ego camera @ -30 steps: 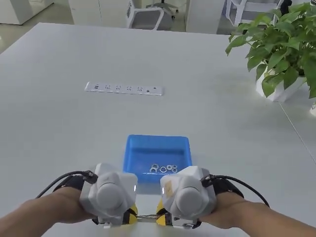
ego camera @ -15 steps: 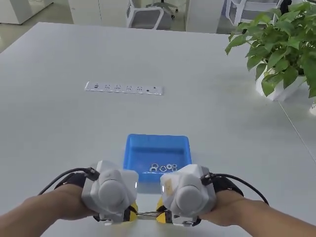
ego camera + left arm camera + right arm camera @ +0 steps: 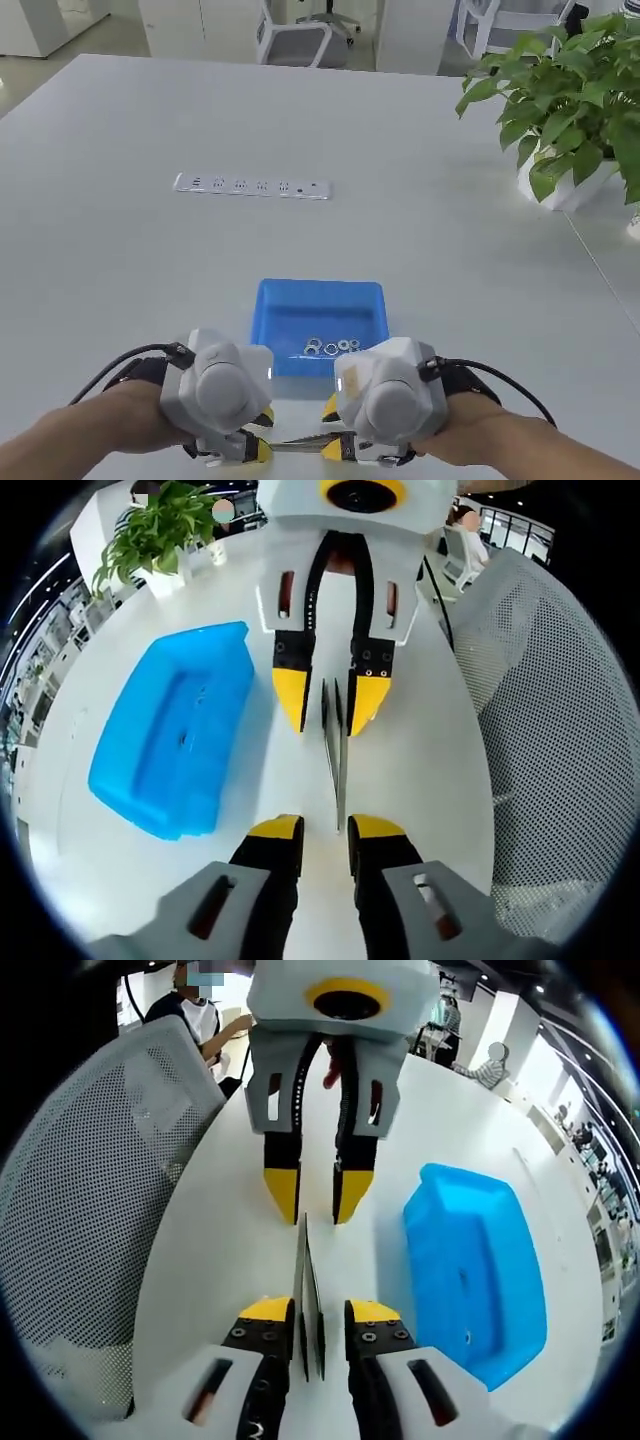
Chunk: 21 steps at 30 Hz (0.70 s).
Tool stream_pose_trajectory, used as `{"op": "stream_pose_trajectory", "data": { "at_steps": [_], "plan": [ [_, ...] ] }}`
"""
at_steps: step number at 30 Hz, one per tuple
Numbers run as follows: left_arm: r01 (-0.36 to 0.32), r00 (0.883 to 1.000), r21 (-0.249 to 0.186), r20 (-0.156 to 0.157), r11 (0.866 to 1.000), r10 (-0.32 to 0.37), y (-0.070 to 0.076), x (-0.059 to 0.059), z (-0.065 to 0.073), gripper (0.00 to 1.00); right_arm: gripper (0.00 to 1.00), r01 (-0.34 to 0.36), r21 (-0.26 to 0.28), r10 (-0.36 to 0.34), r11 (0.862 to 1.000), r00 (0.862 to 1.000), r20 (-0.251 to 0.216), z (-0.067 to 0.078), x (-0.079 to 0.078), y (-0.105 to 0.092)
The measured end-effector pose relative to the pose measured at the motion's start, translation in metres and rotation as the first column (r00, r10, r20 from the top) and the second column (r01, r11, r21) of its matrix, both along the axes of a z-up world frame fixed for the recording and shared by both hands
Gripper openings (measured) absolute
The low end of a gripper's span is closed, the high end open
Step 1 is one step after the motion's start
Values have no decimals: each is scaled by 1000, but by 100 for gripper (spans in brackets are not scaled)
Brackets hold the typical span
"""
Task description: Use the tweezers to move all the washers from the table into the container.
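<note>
You work under bright, even light; the table (image 3: 420,200) carries only soft shadows. Your head view is sharp. Both gripper views bow strongly at the edges, where the table glares white.

- A wide, pale grey surface (image 3: 120,260) is seen running from the near edge at 6 o'clock to the far edge at 12 o'clock.
- A white power strip (image 3: 252,186) is laid flat at 11 o'clock.
- A blue container (image 3: 320,300) is set at 6 o'clock, well apart from the strip.
- A white plant pot (image 3: 565,185) is placed at 2 o'clock.
- Tweezers (image 3: 300,441) are seen at 6 o'clock; contact with the surface cannot be told.
</note>
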<state>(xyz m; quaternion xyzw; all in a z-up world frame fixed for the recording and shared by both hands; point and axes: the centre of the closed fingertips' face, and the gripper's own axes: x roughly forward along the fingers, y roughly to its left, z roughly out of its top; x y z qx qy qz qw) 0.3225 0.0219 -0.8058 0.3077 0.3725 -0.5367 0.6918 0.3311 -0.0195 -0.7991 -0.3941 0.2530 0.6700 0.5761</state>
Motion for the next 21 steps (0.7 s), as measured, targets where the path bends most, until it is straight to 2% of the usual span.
{"op": "stream_pose_trajectory", "data": {
  "at_steps": [3,5,7,8,11,12,13,14,15,16,17,18,21],
  "plan": [
    [-51,999,-40,-2,998,51,2,1,8,27,25,42,33,-43,999,999,23,13,6,-5],
    [-111,994,-85,-13,990,111,4,1,17,31,28,108,81,-109,991,994,6,26,10,-8],
    [-163,986,-132,-8,978,164,7,5,26,37,31,149,112,-152,982,988,15,38,17,-15],
    [-205,979,-162,-13,965,206,9,7,33,40,33,175,123,-178,977,984,14,44,20,-21],
    [-267,961,-249,-3,931,275,13,14,53,50,39,245,162,-250,956,968,12,59,31,-36],
    [-277,958,-265,2,924,288,15,15,58,53,40,267,172,-273,948,962,11,63,34,-40],
    [-294,951,-292,8,910,310,16,18,66,56,43,301,195,-307,933,952,0,69,37,-45],
    [-307,946,-306,10,901,325,18,20,71,60,46,320,207,-325,924,946,-10,73,39,-49],
    [-324,938,-329,12,887,348,20,22,78,64,49,335,216,-339,917,941,-18,76,40,-53],
    [-328,936,-335,12,884,352,20,22,80,68,51,344,218,-348,913,937,-21,78,41,-58],
    [-338,931,-359,8,870,365,20,22,87,71,55,355,218,-359,909,933,-18,79,41,-66],
    [-340,928,-379,9,861,371,20,22,93,73,57,378,224,-383,898,923,-24,81,42,-72],
    [-330,929,-403,20,854,369,19,18,103,79,64,432,251,-433,866,900,-57,85,43,-85]
  ]
}}
